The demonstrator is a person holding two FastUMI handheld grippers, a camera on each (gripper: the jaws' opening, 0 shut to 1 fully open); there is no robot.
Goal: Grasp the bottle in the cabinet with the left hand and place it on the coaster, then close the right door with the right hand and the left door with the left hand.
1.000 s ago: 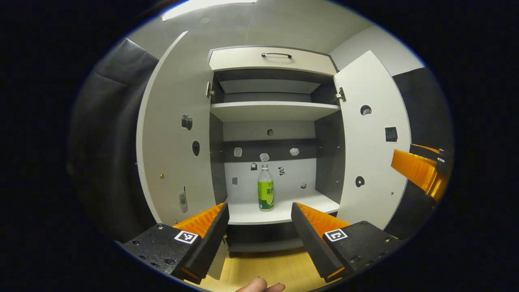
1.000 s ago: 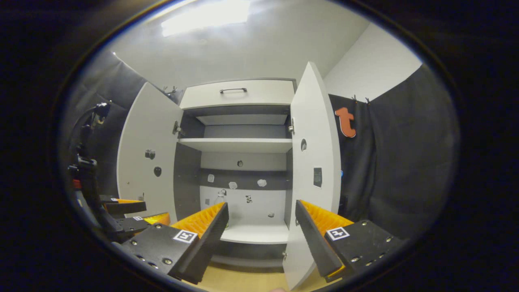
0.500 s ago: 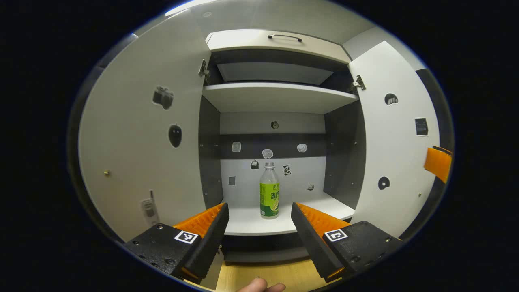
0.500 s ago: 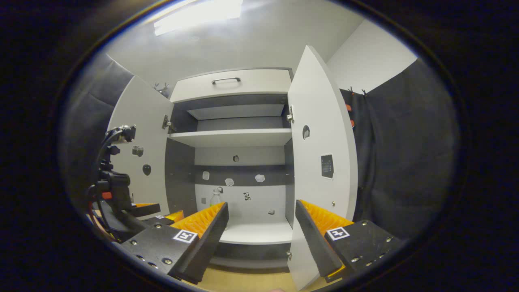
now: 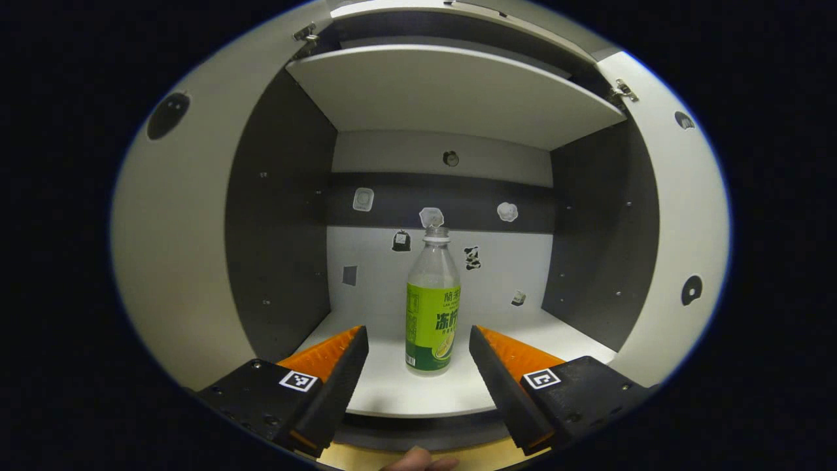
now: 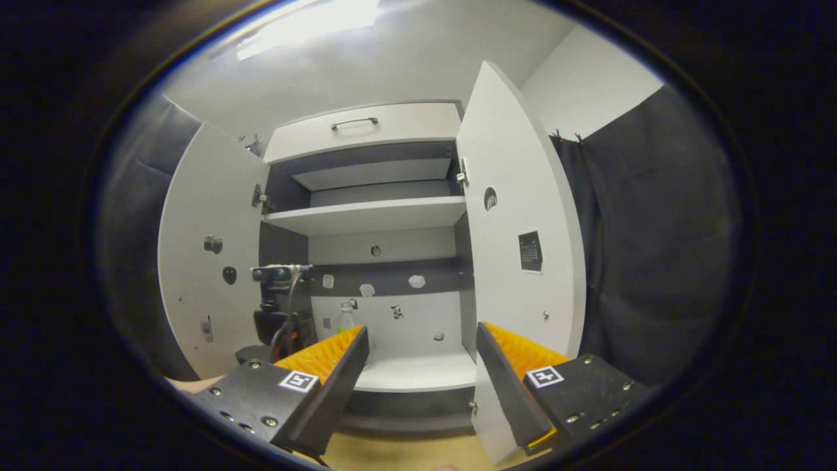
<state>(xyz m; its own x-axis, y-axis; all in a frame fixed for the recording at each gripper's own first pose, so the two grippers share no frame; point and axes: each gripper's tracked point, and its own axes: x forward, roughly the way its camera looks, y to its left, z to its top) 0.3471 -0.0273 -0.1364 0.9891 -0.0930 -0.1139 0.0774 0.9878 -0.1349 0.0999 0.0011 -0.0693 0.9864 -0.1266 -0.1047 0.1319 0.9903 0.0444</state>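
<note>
Left gripper: jaws apart, nothing between the two fingers but air; one bottle stands upright just ahead, centred in the gap, on the cabinet's lower shelf, untouched. Green label, clear neck, cap on. Right gripper: jaws apart, empty, held back from the cabinet. Two doors, left door and right door, both swung wide. One drawer above, shut. Small stickers dot the back wall and doors. Bottle top just visible in the right gripper view.
</note>
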